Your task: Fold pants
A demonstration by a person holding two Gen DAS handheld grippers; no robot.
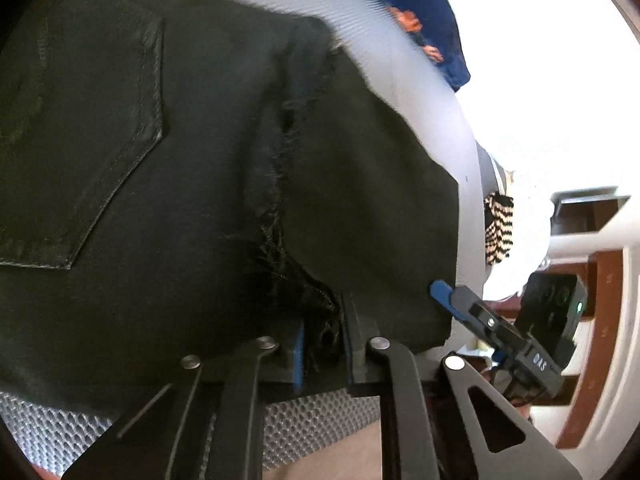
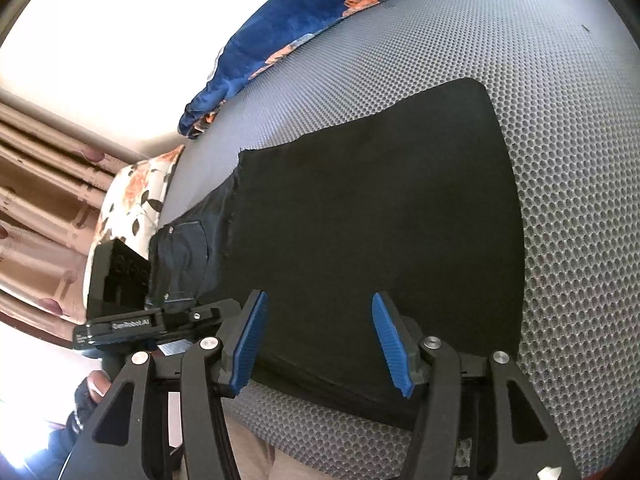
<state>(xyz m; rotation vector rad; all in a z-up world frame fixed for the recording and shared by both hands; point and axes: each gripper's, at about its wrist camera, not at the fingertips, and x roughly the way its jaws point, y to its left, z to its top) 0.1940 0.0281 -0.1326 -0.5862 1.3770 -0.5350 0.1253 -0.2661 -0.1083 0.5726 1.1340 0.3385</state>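
Black pants (image 1: 192, 168) lie on a grey mesh mattress (image 2: 580, 160), with a back pocket (image 1: 80, 140) showing and a frayed seam down the middle. My left gripper (image 1: 323, 332) is shut on a bunch of that frayed fabric at the near edge, and cloth fills the narrow gap between its blue pads. In the right wrist view the pants (image 2: 380, 220) form a flat dark panel. My right gripper (image 2: 322, 340) stands open just over their near edge, its pads wide apart and pressing on nothing. One blue fingertip (image 1: 440, 291) of it shows at the panel's right edge.
A blue blanket with orange flowers (image 2: 280, 20) lies along the far side of the mattress. A floral pillow (image 2: 136, 200) is at the left. A striped cloth (image 1: 498, 228) hangs past the mattress edge. Curtains (image 2: 40, 200) and white-and-wood furniture (image 1: 600, 280) stand beyond.
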